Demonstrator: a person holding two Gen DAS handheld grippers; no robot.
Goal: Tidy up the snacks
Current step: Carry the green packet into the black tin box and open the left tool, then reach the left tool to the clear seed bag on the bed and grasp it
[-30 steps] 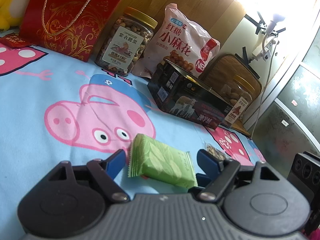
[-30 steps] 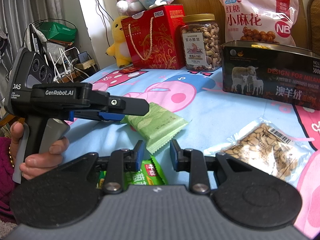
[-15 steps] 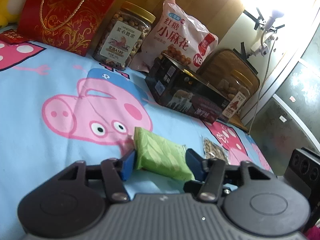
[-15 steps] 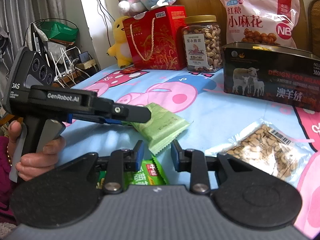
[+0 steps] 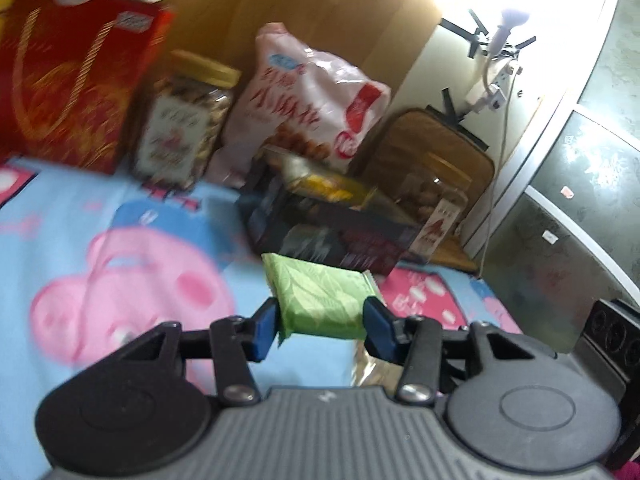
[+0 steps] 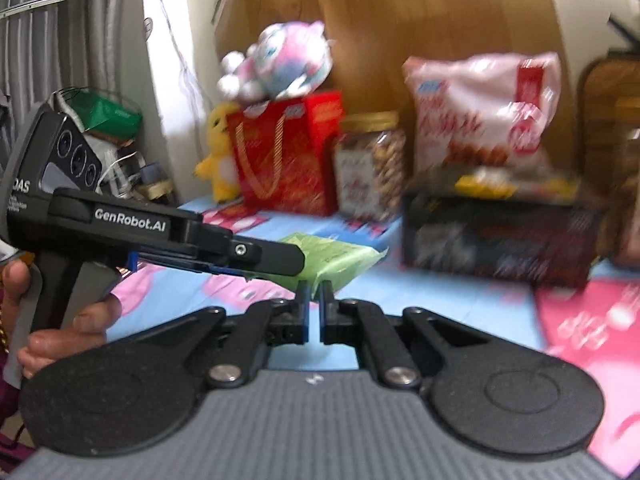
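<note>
Green snack packet lifted clear of the cartoon bedsheet

The green snack packet [image 5: 320,300] is a flat rectangular pouch printed with pale leaf shapes and crimped at its ends. It sits roughly level, pinched at its two long sides, in the air above the blue sheet [image 5: 100,208]. Behind it, along the sheet's far edge, stands the dark tin [image 5: 332,236], open-topped with yellow packets showing inside. A clear packet of nuts [image 5: 366,368] lies flat on the sheet below the green one, mostly hidden.

left hand-held gripper [image 5: 320,326] closing, right hand-held gripper [image 6: 314,308] closed
</note>
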